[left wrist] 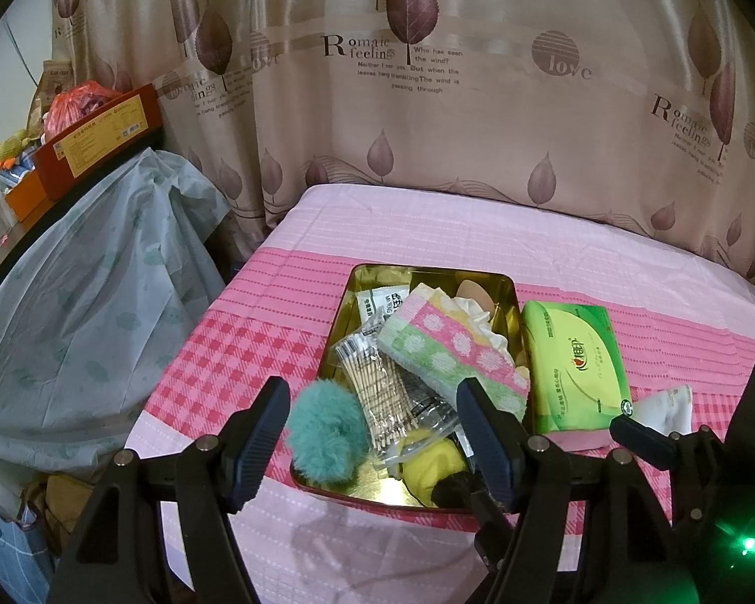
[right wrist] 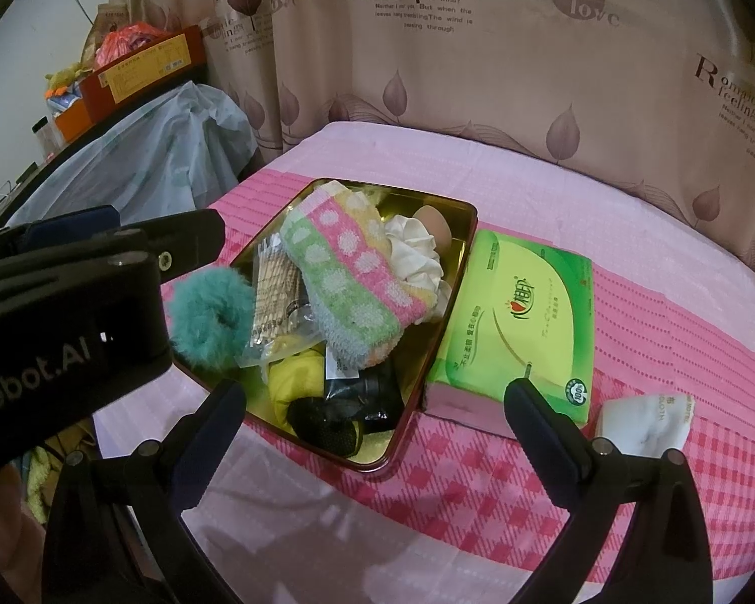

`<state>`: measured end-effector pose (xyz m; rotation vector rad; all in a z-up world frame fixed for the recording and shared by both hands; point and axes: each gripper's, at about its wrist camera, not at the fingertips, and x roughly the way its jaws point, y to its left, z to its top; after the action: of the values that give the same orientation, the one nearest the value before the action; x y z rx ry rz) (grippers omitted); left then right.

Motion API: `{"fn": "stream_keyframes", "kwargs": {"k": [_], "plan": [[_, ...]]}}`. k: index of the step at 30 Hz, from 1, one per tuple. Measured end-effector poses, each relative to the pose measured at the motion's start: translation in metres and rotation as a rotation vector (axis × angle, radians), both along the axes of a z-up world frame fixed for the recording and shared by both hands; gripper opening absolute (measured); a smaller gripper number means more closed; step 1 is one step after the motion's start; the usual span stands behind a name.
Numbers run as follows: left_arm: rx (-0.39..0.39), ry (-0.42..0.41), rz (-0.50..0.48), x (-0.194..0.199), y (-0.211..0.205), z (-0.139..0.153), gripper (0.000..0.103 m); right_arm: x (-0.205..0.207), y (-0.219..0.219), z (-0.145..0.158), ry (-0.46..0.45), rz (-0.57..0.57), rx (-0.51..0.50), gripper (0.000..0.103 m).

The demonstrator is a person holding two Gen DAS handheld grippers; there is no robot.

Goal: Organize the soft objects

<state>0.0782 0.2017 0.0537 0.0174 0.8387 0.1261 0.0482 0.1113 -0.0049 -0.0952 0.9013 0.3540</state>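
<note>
A gold tin box (left wrist: 365, 272) (right wrist: 465, 231) sits on the pink bedspread. It holds a striped dotted towel (left wrist: 453, 352) (right wrist: 352, 272), a teal fluffy scrunchie (left wrist: 324, 433) (right wrist: 211, 317) on its near left rim, a cotton swab pack (left wrist: 377, 392) (right wrist: 274, 292), a yellow cloth (left wrist: 435, 465) (right wrist: 297, 382), a white scrunchie (right wrist: 418, 251) and a black item (right wrist: 327, 420). A green tissue pack (left wrist: 574, 367) (right wrist: 523, 322) lies right of the box. My left gripper (left wrist: 372, 443) is open just above the box's near end. My right gripper (right wrist: 377, 412) is open over the box's near right corner.
A white packet (left wrist: 664, 407) (right wrist: 644, 423) lies right of the tissue pack. A patterned curtain (left wrist: 428, 100) hangs behind the bed. A plastic-covered stand (left wrist: 90, 292) with orange boxes (left wrist: 100, 141) is at the left. The left gripper's body (right wrist: 75, 312) fills the right wrist view's left side.
</note>
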Motion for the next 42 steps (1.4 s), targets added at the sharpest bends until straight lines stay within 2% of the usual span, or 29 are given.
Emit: {"fn": "stream_keyframes", "kwargs": {"k": [42], "plan": [[-0.005, 0.006, -0.019, -0.001, -0.0017, -0.0013, 0.071, -0.0016, 0.0031, -0.005, 0.022, -0.008, -0.011, 0.101]]}}
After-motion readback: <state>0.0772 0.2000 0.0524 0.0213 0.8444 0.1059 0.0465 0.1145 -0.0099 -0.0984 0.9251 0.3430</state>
